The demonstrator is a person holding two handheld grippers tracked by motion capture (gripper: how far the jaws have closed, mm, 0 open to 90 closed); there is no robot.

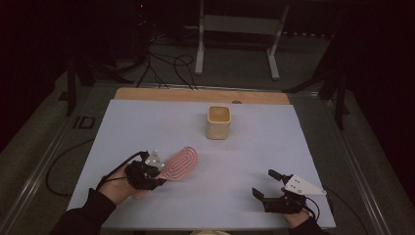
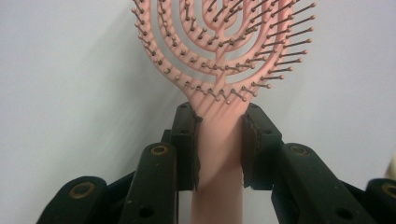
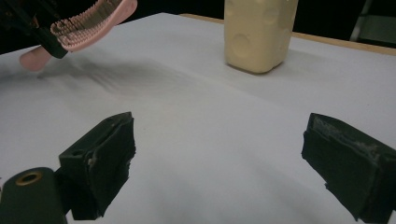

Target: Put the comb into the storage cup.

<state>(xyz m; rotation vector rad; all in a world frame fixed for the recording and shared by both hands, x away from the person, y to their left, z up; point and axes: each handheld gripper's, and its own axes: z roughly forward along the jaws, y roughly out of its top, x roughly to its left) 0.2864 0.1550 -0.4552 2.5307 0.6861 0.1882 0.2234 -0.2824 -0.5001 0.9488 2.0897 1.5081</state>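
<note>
My left gripper [image 1: 159,172] is shut on the handle of a pink hairbrush [image 1: 180,163], held a little above the white table sheet at the front left. In the left gripper view both black jaws clamp the pink handle [image 2: 218,140], with the bristled head [image 2: 219,42] rising beyond them. A cream square cup [image 1: 218,122] stands upright near the table's middle back. My right gripper [image 1: 265,183] rests open at the front right with nothing between its jaws. In the right gripper view the cup [image 3: 259,32] stands ahead and the hairbrush [image 3: 88,21] hangs at upper left.
The white sheet [image 1: 147,127] covers the table, with a wooden strip [image 1: 195,95] along its far edge. Beyond the table lie cables [image 1: 166,63] and a white metal stand [image 1: 240,29] on the floor.
</note>
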